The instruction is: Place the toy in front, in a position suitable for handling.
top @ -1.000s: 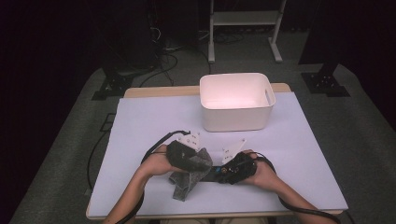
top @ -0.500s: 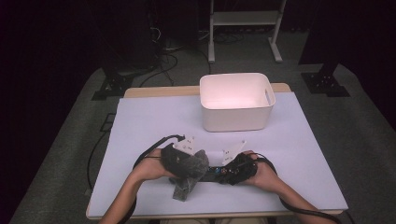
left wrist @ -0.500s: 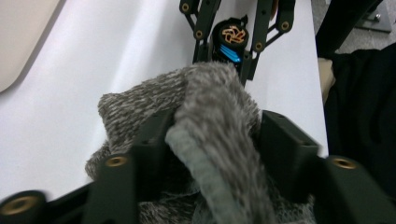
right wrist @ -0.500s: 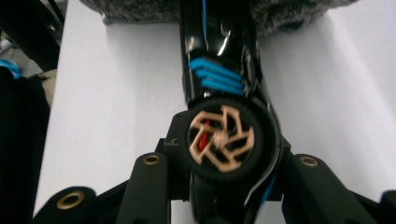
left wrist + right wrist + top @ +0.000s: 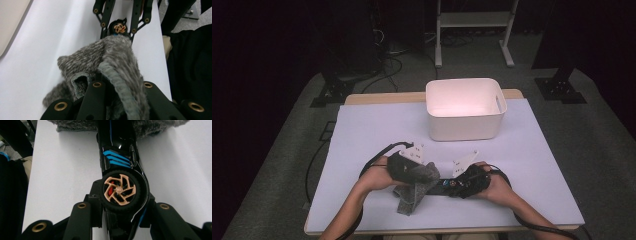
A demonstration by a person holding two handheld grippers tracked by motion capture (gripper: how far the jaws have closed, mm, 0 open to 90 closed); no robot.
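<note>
Cloth (image 5: 414,187) left of toy car (image 5: 447,186), bin (image 5: 465,125) behind both.

- A grey, flecked fuzzy cloth (image 5: 110,62) was seen, its rim edged in a bluish grey.
- A glossy black toy car (image 5: 120,165) was marked with bright blue stripes; its wheel (image 5: 120,191) was spoked in tan.
- A white bin (image 5: 465,108) was set on a pale lilac table cover (image 5: 372,130).

Dark lab, cables (image 5: 384,37), metal stand (image 5: 472,20)

No readable text, label, brand or number anywhere; blue stripes on toy car (image 5: 117,157) seemingly plain decoration, not lettering.
</note>
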